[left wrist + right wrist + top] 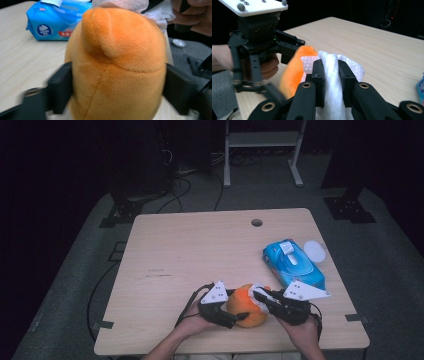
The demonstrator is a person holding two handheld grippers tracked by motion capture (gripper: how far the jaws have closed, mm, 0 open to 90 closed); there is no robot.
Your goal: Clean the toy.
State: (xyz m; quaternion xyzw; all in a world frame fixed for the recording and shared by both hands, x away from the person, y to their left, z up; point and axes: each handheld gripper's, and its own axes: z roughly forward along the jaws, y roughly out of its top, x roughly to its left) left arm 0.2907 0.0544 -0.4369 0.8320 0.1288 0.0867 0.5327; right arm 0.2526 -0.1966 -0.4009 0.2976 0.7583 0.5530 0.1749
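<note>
Dark floor and cabling surround a pale wooden worktop [200, 250], on which the work is carried out near the six o'clock edge. At about seven o'clock of the worktop, the left gripper [235, 312] is held in the person's left hand [192, 325]; its black fingers [61, 87] are set against both sides of an orange plush toy [246, 306], which is clamped between them. Just right of the toy, at its one o'clock side, a white wipe [260, 292] is laid against the plush. That wipe is pinched between the fingers [319, 75] of the right gripper [331, 75], which are pressed together on it, with folds of it bulging above them. Farther right, at about three o'clock of the worktop, a blue pack of wet wipes [294, 264] is seen lying flat, and a small white round lid [315, 251] rests just beside it.
</note>
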